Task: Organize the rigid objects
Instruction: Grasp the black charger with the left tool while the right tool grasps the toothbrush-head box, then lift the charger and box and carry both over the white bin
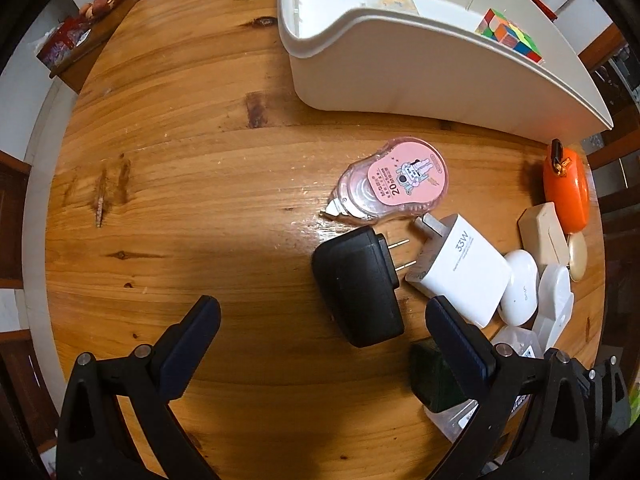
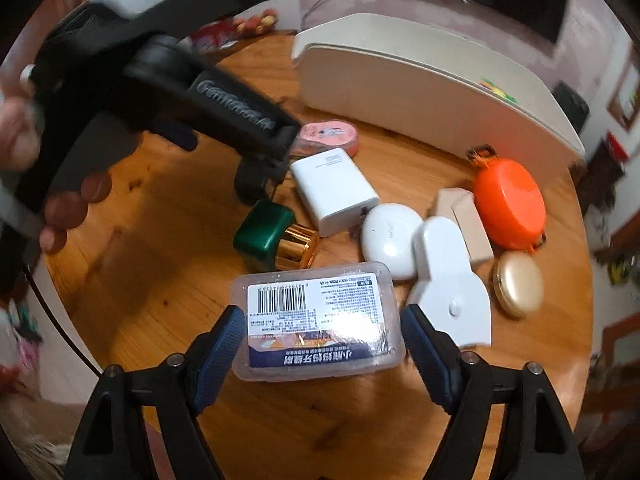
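Left gripper (image 1: 320, 320) points down at the wooden table (image 1: 180, 160), jaws spread wide with nothing pressed between the pads; a black charger (image 1: 356, 284) lies on the table between and just beyond the fingertips, untouched as far as can be seen. Just right of it lies a white charger (image 1: 460, 268), prongs facing the black one. A pink tape dispenser (image 1: 394, 184) sits just beyond both. Farther right is a cluster: white earbud case (image 1: 520, 288), beige block (image 1: 544, 234), orange round case (image 1: 566, 192). A white bin (image 1: 420, 76) stands at the far side, holding a puzzle cube (image 1: 510, 36) at its right end. Right gripper (image 2: 322, 328) is angled down over a clear plastic box (image 2: 316, 320) with a barcode label, jaws apart on either side of it; whether the pads press on the box cannot be told. Beyond the box lies a green bottle with gold cap (image 2: 272, 236); to its right a white clip-shaped piece (image 2: 448, 280) and a gold round compact (image 2: 518, 282). A hand (image 2: 60, 200) holds the left gripper at upper left of this view.
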